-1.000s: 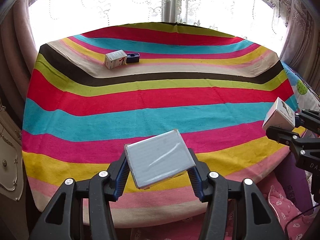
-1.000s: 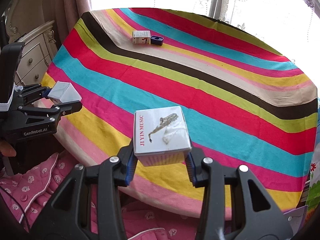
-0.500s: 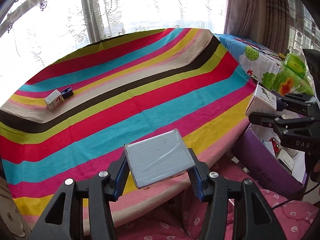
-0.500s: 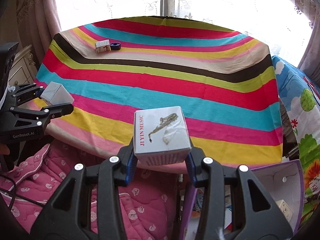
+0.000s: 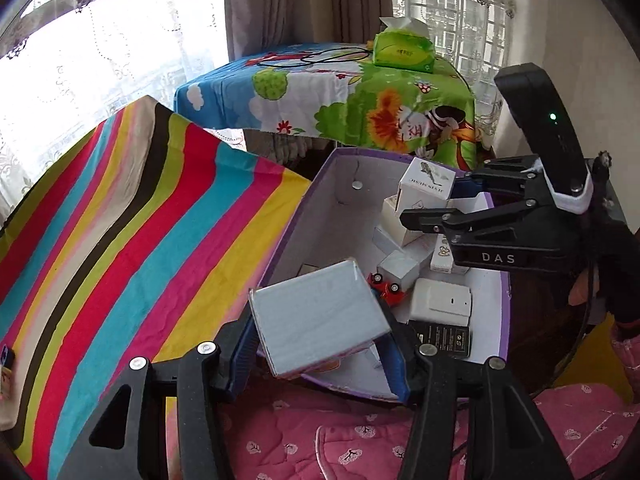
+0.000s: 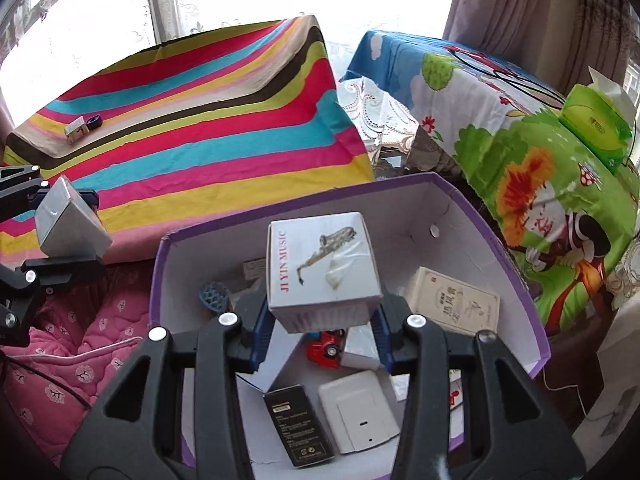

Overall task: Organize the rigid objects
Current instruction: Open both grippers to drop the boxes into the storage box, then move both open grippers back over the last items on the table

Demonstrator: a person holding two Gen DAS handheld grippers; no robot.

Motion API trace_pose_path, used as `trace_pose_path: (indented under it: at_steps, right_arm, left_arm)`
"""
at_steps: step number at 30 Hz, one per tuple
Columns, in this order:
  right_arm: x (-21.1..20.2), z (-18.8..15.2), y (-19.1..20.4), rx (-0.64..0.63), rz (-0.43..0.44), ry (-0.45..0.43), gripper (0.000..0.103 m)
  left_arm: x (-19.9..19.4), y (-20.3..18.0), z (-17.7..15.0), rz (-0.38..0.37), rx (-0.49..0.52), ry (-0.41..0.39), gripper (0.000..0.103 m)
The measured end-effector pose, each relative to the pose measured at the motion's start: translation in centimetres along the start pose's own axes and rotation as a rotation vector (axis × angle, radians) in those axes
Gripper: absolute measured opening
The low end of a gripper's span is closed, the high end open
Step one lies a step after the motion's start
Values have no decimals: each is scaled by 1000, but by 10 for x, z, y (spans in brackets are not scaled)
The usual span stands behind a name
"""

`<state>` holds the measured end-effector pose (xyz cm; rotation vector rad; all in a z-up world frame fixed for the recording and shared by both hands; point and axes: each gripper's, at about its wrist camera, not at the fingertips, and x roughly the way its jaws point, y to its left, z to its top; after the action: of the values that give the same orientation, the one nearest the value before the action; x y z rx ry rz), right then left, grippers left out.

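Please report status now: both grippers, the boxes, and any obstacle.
Left gripper shut on grey box. Right gripper shut on white music box, over purple bin. Bin already crowded; no obstacle.

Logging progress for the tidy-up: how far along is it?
Done: the purple bin already holds several boxes and a toy car. In hand: left gripper holds a grey box, right gripper a music box, both over the bin. Left: a small box and blue item on the striped table.
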<state>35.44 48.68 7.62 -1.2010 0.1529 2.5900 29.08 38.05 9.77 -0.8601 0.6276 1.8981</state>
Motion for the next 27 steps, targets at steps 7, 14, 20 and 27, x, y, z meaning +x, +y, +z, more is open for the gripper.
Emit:
trace_pose_path:
  at_steps: [7,14,20,27]
  right_arm:
    - [1,-4,-41,103,-66,39,68]
    - [8,25,-27,111,-51,18,79]
    - [46,67,77,-103,77,34,80]
    - [107,109,250,-434,291,33,80]
  left_arm:
    - [19,-10,6,-242,-5,-30,103]
    - [2,54,-20,-253,-186,-126,103]
    - [-26,144,-75,-52,-374,-173,103]
    - [-57,270,-170,287,-660,-124,103]
